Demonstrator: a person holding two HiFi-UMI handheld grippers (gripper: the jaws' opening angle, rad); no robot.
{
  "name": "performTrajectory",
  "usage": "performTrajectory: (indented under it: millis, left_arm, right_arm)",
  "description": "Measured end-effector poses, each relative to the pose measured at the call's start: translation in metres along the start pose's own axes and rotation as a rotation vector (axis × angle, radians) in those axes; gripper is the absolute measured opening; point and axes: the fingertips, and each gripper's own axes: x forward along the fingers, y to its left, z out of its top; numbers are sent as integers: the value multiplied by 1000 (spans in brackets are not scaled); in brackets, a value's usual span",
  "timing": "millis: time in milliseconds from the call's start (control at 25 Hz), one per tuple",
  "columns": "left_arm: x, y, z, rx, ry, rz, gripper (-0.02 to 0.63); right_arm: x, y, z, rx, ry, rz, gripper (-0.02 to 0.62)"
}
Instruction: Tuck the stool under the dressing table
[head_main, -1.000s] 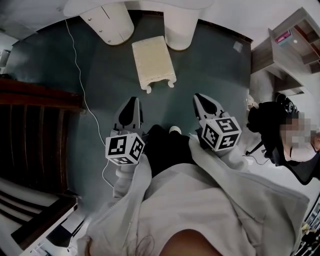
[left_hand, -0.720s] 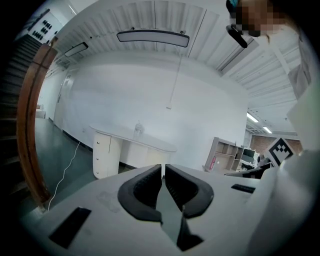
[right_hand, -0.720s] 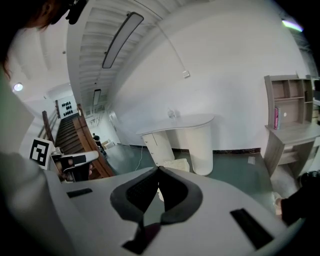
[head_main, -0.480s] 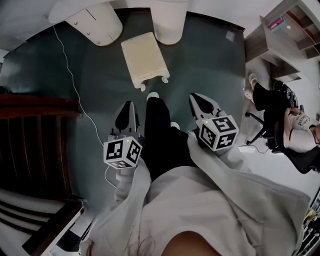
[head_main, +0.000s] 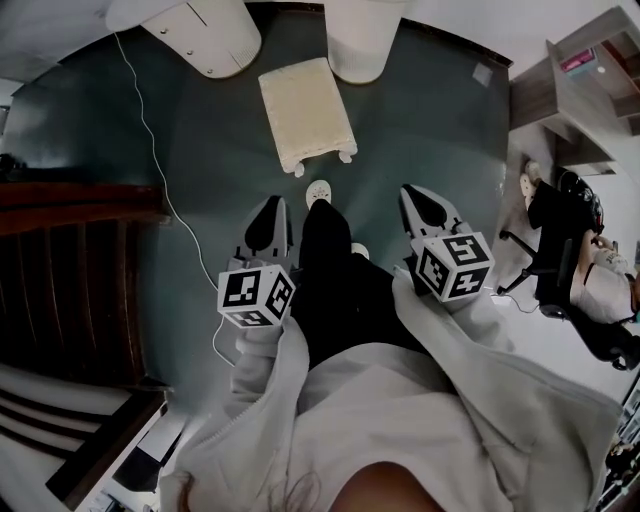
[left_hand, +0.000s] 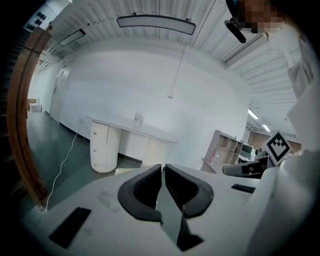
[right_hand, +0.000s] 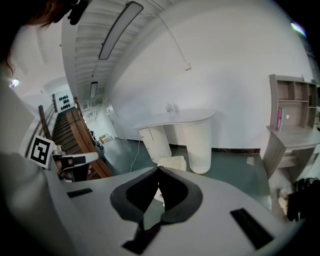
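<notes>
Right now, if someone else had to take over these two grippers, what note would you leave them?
Left gripper: shut, empty.
Right gripper: shut, empty. Both are held above the floor, short of the stool, touching nothing.
Stool: on the floor in front of the dressing table, roughly lined up with the gap between its two supports, not tucked in.
Done: nothing yet; the stool is untouched.
Left: reach the stool and push it into the gap under the tabletop.

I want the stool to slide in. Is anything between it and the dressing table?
Nothing visible stands between the stool and the gap under the dressing table. The white cable runs off to the left.
</notes>
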Motion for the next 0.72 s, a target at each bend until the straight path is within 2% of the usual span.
performTrajectory:
  millis: [240, 520, 720]
  left_arm:
    - [33, 28, 4, 6, 35, -26, 32]
    - [81, 57, 3, 33, 91, -46, 32]
    - [111, 81, -11, 54, 154, -41, 32]
  right_arm:
    - [45, -2, 9, -6, 33, -6, 48]
    - [109, -7, 25, -71, 62, 19, 48]
    - [149, -25, 22, -119, 110, 15, 49]
